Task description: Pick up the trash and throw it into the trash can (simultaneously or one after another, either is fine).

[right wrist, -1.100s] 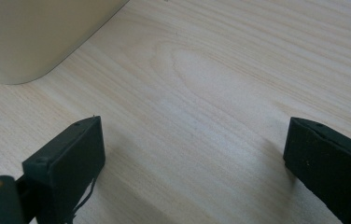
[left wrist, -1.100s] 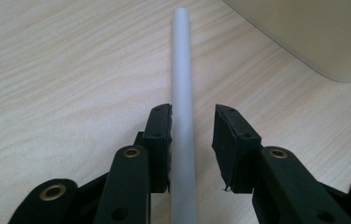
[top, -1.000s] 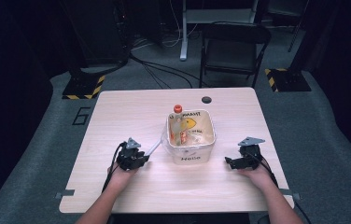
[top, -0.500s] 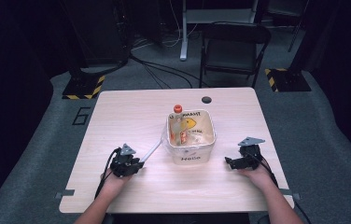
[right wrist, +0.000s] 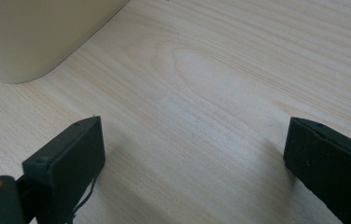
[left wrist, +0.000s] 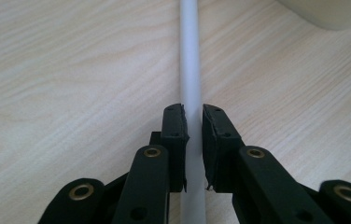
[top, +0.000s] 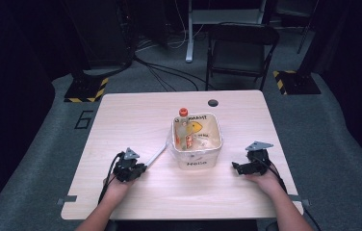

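Two grippers rest low over the wooden table [top: 135, 120], one toward each near corner. Toward the near left corner, the left gripper [top: 138, 169] has its jaws pressed onto a thin white rod [top: 156, 156]; in the left gripper view the rod [left wrist: 190, 70] runs straight between the two black pads [left wrist: 175, 135] and on across the wood grain. From the high view the rod lies slanted on the tabletop, its far end just beside the near left corner of a cream tub [top: 196, 159].

That tub stands about midway between the left and right edges, a little nearer the person, with handwriting on its near wall. An orange-capped bottle [top: 183, 126] leans inside it at the far left corner, with some small items beside it that are too small to make out.

Toward the near right corner, the right gripper [top: 237, 167] has its jaws spread wide over bare wood, gripping nothing; the right gripper view shows the tub's rounded corner [right wrist: 33, 37] near its left jaw.
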Available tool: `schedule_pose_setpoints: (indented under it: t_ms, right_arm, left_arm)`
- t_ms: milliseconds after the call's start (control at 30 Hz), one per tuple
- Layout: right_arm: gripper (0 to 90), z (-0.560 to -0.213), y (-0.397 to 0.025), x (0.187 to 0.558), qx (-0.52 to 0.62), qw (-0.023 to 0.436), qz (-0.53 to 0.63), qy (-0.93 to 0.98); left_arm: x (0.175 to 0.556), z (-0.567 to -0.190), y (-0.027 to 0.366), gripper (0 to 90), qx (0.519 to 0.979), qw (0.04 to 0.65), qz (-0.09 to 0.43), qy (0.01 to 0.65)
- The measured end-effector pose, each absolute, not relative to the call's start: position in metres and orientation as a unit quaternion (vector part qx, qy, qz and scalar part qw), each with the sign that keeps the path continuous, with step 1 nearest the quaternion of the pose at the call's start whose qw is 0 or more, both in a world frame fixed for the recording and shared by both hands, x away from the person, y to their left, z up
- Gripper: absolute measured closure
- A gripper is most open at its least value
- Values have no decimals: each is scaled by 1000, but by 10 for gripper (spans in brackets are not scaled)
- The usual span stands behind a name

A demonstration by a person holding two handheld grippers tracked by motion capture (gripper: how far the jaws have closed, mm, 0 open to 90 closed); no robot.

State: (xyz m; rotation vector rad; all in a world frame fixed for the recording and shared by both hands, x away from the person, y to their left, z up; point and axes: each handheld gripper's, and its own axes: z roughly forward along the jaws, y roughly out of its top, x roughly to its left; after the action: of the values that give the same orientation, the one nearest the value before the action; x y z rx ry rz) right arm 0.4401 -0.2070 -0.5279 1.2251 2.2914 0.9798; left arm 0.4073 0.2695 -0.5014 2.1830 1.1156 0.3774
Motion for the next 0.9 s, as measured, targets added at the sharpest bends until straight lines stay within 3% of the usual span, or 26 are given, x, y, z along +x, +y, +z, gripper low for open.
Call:
schedule_pose_setpoints:
  t_ms: [900]
  right_arm:
    - [44,-528,-207,440,433,181,347,812]
  left_arm:
    - [393,-429,286,799,815,369,149,421]
